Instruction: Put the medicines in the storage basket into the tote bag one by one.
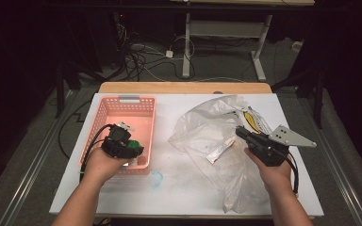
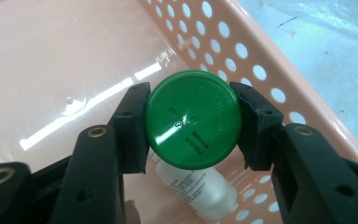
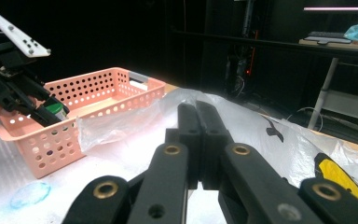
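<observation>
My left gripper is shut on a small clear bottle by its green cap, with a pad pressed against each side. The bottle's body hangs below the cap, inside the pink perforated basket near its right wall. In the right gripper view, that gripper and the cap sit over the basket's near end. My right gripper is at the crumpled clear plastic bag, and its jaws are shut together. I cannot tell whether any bag film is pinched between them.
Inside the bag lie a white tube with red print and a yellow-and-black pack. A blue smear marks the white tabletop in front of the basket. A wooden strip borders the far edge, with cables and desk legs beyond.
</observation>
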A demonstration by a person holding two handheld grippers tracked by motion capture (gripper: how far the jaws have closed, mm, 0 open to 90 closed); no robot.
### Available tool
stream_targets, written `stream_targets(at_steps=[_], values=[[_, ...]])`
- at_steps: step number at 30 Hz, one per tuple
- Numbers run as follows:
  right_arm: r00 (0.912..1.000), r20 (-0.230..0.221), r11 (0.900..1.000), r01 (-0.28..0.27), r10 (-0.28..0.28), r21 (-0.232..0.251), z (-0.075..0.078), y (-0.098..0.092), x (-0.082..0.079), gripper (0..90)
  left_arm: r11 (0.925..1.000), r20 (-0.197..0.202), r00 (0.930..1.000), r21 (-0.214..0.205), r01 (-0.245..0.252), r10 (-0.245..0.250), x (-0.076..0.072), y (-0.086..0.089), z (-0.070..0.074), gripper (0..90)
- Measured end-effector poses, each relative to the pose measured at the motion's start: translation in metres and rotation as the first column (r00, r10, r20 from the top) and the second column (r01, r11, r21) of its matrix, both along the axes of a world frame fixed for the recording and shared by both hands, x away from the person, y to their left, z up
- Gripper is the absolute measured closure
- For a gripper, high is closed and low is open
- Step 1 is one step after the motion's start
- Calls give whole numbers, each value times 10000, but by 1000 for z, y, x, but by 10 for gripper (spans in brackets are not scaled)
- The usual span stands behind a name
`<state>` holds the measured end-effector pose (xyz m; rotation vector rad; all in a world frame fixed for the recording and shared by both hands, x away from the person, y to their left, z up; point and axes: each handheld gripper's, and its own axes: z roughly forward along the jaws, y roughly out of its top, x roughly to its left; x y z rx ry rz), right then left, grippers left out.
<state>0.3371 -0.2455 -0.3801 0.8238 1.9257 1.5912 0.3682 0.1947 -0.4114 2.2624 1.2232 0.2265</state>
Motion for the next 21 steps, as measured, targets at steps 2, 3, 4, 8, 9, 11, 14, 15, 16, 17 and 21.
stream_targets(at_steps=[2,3,4,8,9,11,14,15,16,17,21], values=[[10000,41,10000,-9,9,10,0,0,0,900,9999,213,9997,-136,-77,80,-4,2,-2,504],[10000,24,10000,6,-6,7,0,0,0,900,9998,306,9995,-198,-70,76,-5,2,-3,504],[10000,26,10000,9,-9,5,0,0,0,900,9996,403,9991,-255,-123,133,-7,2,-4,504],[10000,26,10000,16,-16,0,0,0,0,900,9984,830,9959,-468,-320,358,-12,3,-6,504],[10000,30,10000,12,-12,-5,0,0,0,900,9984,948,9946,-434,-373,412,-13,3,-6,504],[10000,32,10000,-12,13,-57,0,1,0,900,9982,1115,9930,-507,-331,385,-16,3,-6,504],[10000,4,10000,-13,13,-76,-1,2,0,900,9979,1316,9904,-547,-353,422,-19,4,-7,503],[10000,17,9999,-11,12,-103,-2,2,0,900,9978,1398,9892,-565,-354,430,-20,4,-6,504],[10000,-9,9999,-4,4,-155,-2,2,0,900,9978,1480,9881,-561,-342,422,-21,4,-6,504],[10000,2,9998,-25,26,-176,-2,2,0,900,9981,1562,9869,-521,-324,402,-22,4,-6,504],[10000,-38,9999,-33,32,-161,-4,3,1,900,9959,1724,9838,-837,-343,484,-22,7,-7,504]])
